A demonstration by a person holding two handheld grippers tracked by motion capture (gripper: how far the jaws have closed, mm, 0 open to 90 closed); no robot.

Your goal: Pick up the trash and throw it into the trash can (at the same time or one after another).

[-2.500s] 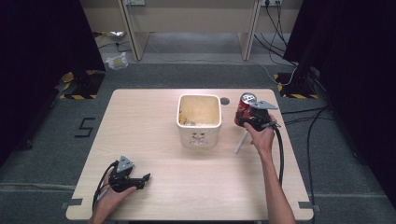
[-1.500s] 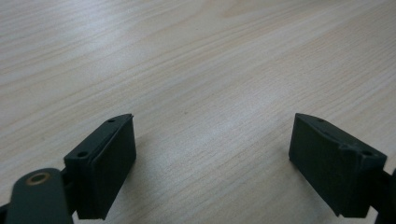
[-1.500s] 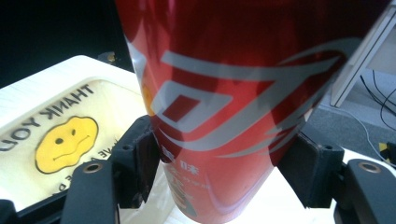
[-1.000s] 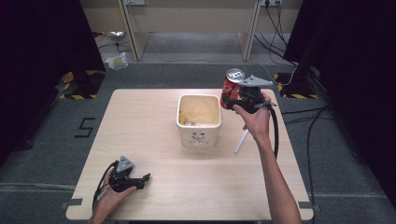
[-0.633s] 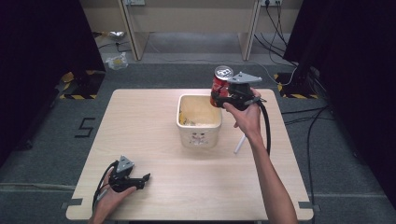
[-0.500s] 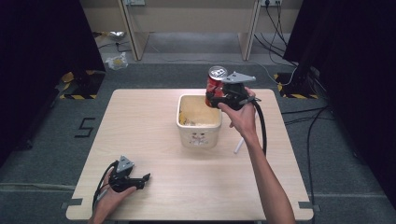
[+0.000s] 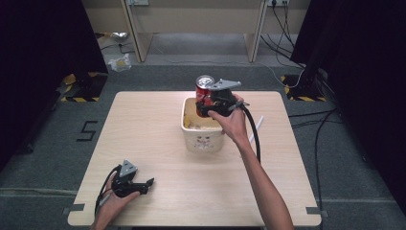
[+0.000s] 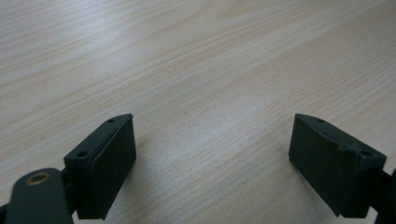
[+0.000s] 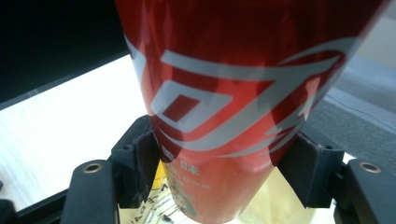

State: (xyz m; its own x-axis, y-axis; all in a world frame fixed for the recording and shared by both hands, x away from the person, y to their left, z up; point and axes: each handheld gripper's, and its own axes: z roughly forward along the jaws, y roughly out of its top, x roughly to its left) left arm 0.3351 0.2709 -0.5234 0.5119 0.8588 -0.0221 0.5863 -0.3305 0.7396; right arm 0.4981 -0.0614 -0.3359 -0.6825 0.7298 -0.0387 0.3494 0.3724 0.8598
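Note:
A red drink can with white lettering hangs above the far side of a cream square bin at the table's middle. My right gripper is shut on the can; in the right gripper view the red can stands upright between both jaws, over the bin's yellowish inside. My left gripper rests near the table's front left edge, held by a hand. In the left gripper view its jaws stand wide apart over bare wood, with nothing between them.
A white straw-like stick lies on the table to the right of the bin. The wooden table stands on grey floor, with desk legs and cables beyond its far edge. A black cable trails from the right gripper along the forearm.
The right gripper has lifted the can from the table's right side and carried it left, to above the bin. The left gripper has stayed still.

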